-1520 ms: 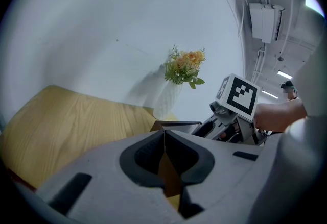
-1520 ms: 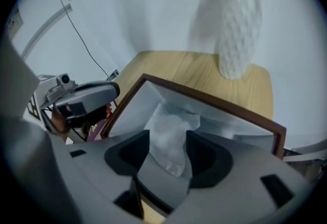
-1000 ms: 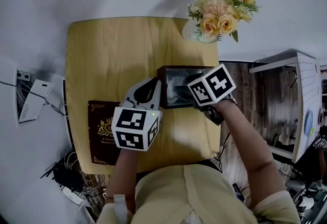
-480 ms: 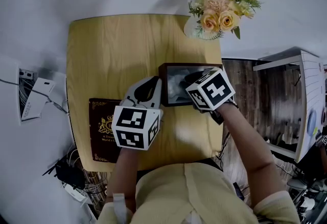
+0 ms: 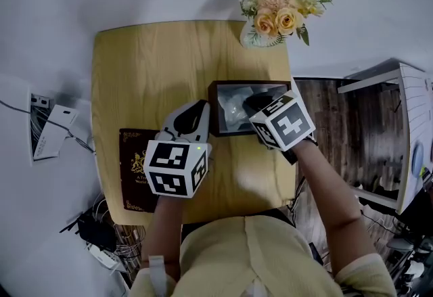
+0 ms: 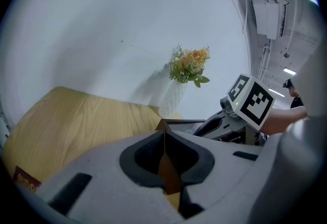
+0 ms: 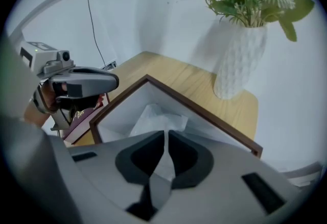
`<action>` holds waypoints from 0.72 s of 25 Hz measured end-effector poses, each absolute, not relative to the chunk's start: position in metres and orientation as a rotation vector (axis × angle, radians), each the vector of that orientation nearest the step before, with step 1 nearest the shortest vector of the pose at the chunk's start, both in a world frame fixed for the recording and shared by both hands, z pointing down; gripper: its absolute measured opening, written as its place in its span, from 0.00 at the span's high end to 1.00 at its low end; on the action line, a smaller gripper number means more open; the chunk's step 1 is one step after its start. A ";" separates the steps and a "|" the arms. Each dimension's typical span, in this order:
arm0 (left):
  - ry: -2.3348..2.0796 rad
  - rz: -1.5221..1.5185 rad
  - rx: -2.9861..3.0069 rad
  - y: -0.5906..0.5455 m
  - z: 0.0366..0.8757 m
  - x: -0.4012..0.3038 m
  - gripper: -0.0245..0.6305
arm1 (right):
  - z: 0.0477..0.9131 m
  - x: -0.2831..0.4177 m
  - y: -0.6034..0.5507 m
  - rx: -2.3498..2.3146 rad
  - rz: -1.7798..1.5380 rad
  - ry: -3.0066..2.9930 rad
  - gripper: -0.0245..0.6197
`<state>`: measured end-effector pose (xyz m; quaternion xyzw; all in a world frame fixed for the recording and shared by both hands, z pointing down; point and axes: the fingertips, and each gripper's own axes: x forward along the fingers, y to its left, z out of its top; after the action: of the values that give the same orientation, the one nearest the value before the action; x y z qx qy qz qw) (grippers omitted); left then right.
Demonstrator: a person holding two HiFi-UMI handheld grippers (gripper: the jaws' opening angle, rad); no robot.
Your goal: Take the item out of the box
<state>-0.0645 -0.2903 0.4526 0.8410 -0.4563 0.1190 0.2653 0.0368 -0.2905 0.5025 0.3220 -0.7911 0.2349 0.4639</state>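
Item (image 5: 235,109): pale, crinkly wrapped bundle lying inside the open brown box (image 5: 247,84), not lifted out yet; what's under the wrapping can't be made out. Box has a dark brown rim & white inner walls, and sits on the wooden table (image 5: 149,65) towards its right edge in head view.

Right gripper (image 5: 254,102) points steeply down into the box from the near-right side. Its jaws have just been closing & now stand almost together, w/ a fold of the wrapping pinched btwn the pads, as the right gripper view shows.

Left gripper (image 5: 204,110) is at the box's left wall, jaws together on the brown wall edge near a corner; brown card shows btwn the pads in the left gripper view.

Maroon book (image 5: 132,184) w/ gold crest lies flat on the table, left of the box, partly hidden under the left gripper's marker cube.

White vase of flowers (image 5: 277,8) stands at the table's far right edge, beyond the box & apart from it.
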 end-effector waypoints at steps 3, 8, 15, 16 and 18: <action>-1.248 0.317 2.275 -0.288 0.447 -0.065 0.93 | 0.492 0.039 -0.289 0.816 0.564 -1.975 0.89; -1.262 0.324 2.295 -0.280 0.435 -0.059 0.93 | 0.472 0.042 -0.286 0.866 0.533 -2.035 0.89; -1.315 0.323 2.308 -0.266 0.416 -0.062 0.93 | 0.440 0.047 -0.284 0.954 0.484 -2.126 0.90; -1.326 0.324 2.311 -0.264 0.413 -0.063 0.93 | 0.435 0.047 -0.282 0.962 0.474 -2.141 0.90; -1.347 0.324 2.319 -0.260 0.407 -0.063 0.93 | 0.427 0.047 -0.279 0.976 0.453 -2.169 0.90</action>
<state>-0.0632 -0.2598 0.4068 0.8377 -0.4868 0.1170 0.2183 0.0466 -0.2794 0.4268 0.3772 -0.8384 0.1751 0.3523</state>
